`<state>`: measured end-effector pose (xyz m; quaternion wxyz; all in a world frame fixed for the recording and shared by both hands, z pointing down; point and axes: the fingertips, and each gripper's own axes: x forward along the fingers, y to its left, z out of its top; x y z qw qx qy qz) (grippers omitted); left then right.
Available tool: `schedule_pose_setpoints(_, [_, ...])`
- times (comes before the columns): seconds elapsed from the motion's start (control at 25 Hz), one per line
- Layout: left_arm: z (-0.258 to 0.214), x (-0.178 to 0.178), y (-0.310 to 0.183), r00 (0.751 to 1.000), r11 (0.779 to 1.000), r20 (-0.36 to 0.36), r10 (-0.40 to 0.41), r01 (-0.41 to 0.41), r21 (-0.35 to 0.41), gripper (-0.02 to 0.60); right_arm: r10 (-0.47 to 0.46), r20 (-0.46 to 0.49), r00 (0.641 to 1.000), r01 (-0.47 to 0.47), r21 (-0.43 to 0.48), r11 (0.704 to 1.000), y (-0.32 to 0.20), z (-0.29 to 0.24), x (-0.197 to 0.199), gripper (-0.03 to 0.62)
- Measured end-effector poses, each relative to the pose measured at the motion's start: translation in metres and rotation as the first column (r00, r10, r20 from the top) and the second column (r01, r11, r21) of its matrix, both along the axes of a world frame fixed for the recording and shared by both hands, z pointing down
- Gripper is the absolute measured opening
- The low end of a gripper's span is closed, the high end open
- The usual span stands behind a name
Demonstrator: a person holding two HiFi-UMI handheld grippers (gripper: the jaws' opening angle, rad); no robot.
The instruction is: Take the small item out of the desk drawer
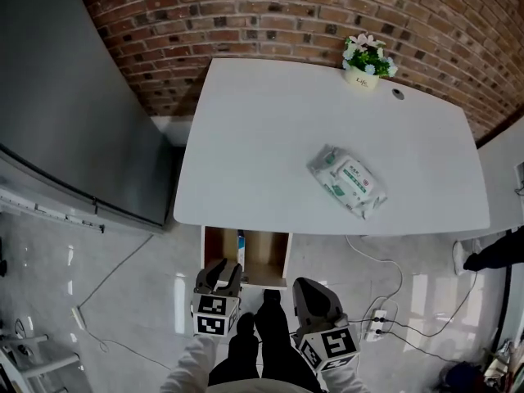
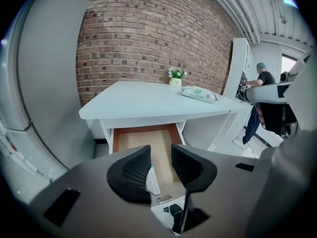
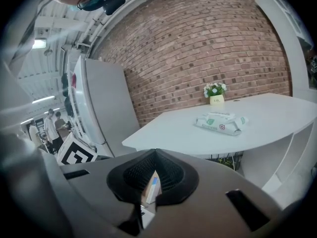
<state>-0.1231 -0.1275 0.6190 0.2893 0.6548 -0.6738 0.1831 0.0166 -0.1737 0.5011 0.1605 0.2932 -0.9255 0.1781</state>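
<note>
Small item [image 2: 151, 180]: in the open drawer [image 2: 143, 140], just beyond and below the left claw [image 2: 161, 150], framed in its gap.
Left claw: jaws apart, empty, angled down, likely lining up the pick.
Right claw [image 3: 155, 155]: tips together, empty, alongside, probably kept clear.

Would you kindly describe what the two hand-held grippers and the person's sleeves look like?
The left gripper and the right gripper look alike. Each has a grey body, two black jaws with mesh-textured inner faces, and a white cube printed with black square markers. The sleeves are light grey. No cables show on either gripper.
</note>
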Motion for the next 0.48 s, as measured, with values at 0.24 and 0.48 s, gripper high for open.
schedule_pose_setpoints(0.24, [0.049, -0.007, -0.006, 1.0, 0.994, 0.003, -0.012, 0.012, -0.105, 0.166, -0.038, -0.012, 0.999, 0.038, -0.026, 0.999, -0.009, 0.02, -0.01, 0.026])
schedule_pose_setpoints(0.48, [0.09, 0.0, -0.014, 1.0, 0.986, -0.007, -0.008, 0.007, -0.166, 0.179, -0.08, -0.019, 0.997, 0.079, -0.04, 0.996, -0.012, 0.032, -0.021, 0.026])
